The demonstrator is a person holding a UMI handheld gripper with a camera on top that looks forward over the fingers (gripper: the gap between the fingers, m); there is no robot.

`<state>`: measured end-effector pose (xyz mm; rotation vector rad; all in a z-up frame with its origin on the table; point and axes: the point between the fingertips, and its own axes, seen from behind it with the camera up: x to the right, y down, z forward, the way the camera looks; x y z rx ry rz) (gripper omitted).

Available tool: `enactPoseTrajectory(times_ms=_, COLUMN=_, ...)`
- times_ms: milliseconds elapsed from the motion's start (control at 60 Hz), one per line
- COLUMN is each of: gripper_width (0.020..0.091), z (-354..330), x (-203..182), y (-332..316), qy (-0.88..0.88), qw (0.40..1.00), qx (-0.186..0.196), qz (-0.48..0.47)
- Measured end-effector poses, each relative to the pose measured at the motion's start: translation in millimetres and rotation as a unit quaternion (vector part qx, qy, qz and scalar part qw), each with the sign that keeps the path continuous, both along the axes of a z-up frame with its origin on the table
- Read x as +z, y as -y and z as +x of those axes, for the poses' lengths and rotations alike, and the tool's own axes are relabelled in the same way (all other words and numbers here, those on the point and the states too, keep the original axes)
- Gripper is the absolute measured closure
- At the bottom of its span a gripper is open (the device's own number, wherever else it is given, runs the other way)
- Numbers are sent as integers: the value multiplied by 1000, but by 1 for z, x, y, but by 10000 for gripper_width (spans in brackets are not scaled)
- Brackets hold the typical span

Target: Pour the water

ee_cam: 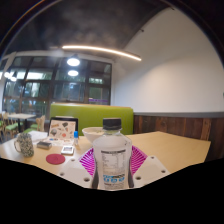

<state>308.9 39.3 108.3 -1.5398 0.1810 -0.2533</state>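
Gripper: the gripper (112, 160) is being held level over the near edge of the table, pointing across it, fingers closing on the water bottle (112, 153) from left and right.
Pads: the pink pads (88, 157) are pressing against both sides of the bottle.
Bottle: it is standing upright between the fingers, clear plastic, white cap (112, 125) still screwed on, white label with blue print facing near.
Bowl: a pale bowl (93, 133) is sitting just beyond the bottle, slightly left.
Table: the light wooden table (170, 148) is stretching away to the right.
Far left: a patterned cup (24, 143) is resting on the table.
Far side: a green bench back (95, 112) is running behind the table.
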Motion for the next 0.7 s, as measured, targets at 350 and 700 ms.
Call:
enactPoseTrajectory(times_ms=350, gripper_width=706, z=-170, x=108, y=-76, qy=432, qw=899, qx=39, qz=-54)
enactPoseTrajectory(times_ms=700, gripper_width=704, z=-278, x=44, y=-137, qy=860, qw=486, qx=81, qz=-133)
